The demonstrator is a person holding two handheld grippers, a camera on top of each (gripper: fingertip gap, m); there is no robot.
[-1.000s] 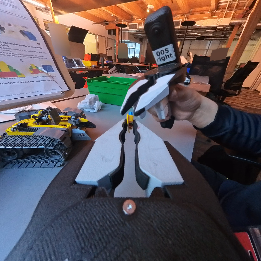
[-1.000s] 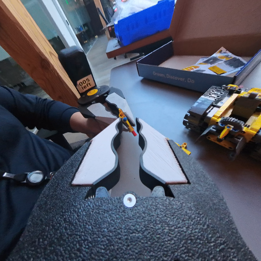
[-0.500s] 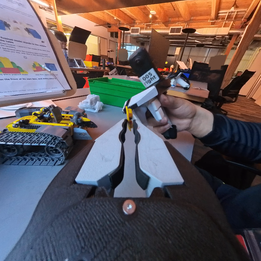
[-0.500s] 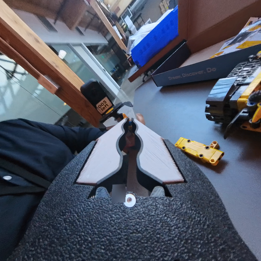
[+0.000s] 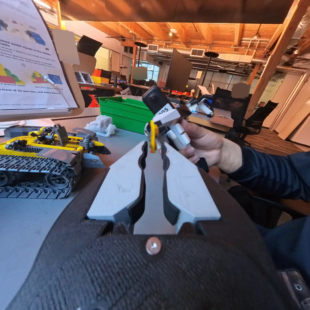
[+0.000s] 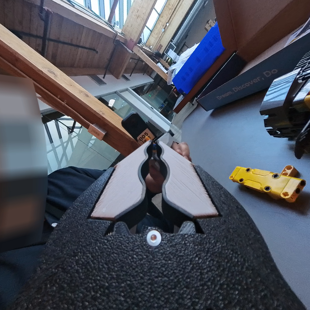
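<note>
Right tool (image 6: 154, 144) pinches small yellow piece (image 5: 153, 137); left tool (image 5: 154, 148) spread just beside it. Tracked model (image 5: 42, 157) on surface (image 5: 20, 226).

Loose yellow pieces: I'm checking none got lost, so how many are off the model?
2. A small yellow piece is pinched in the right gripper; a yellow beam lies on the table to its right. Others may be hidden.
</note>
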